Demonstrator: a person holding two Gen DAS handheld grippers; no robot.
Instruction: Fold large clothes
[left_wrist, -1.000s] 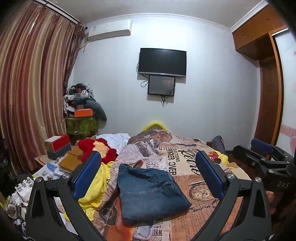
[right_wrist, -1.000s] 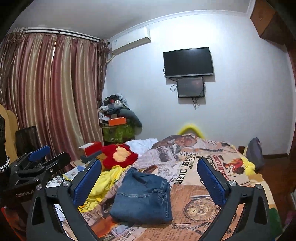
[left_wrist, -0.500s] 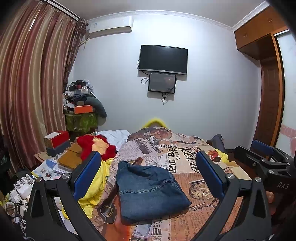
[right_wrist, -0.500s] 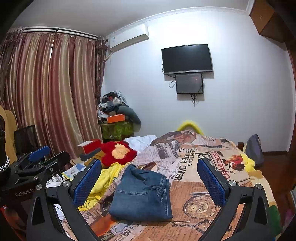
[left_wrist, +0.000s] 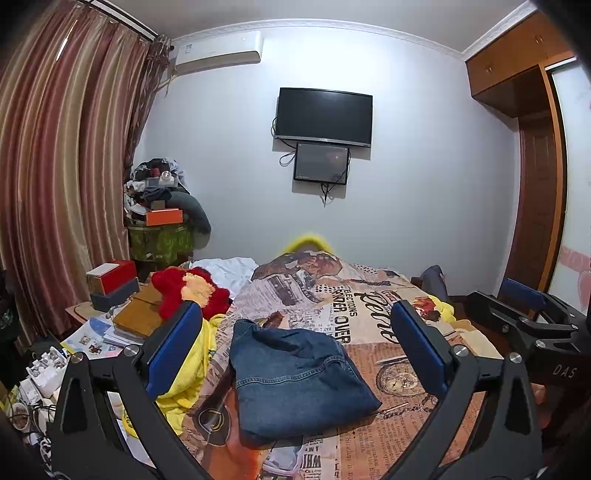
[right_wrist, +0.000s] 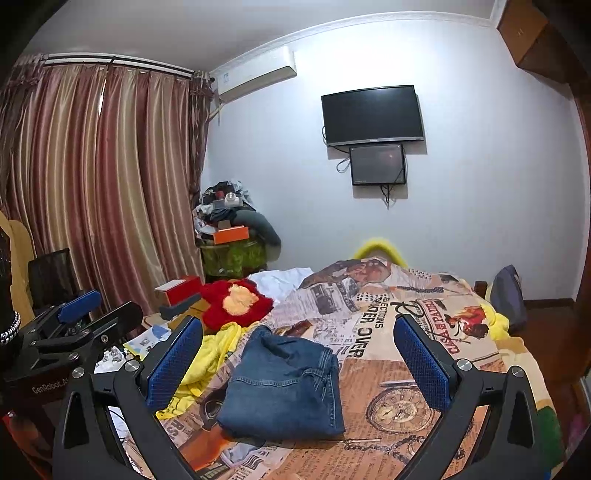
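Lying between parted fingers (left_wrist: 173, 347): jeans (left_wrist: 295, 376)

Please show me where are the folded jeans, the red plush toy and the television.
jeans (left_wrist: 295, 380), left wrist view, middle of top fold
plush toy (right_wrist: 236, 302), right wrist view, yellow centre patch
television (left_wrist: 324, 116), left wrist view, middle of screen

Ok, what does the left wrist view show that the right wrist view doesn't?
Only the left wrist view shows the right tool at its right edge, plus the wooden door beside the wardrobe.

Only the right wrist view shows the left tool at its left edge and a dark screen by the curtain.

Both show the folded jeans on the printed bedspread, the yellow garment, the red plush and the wall TV. Both tools are open and empty.
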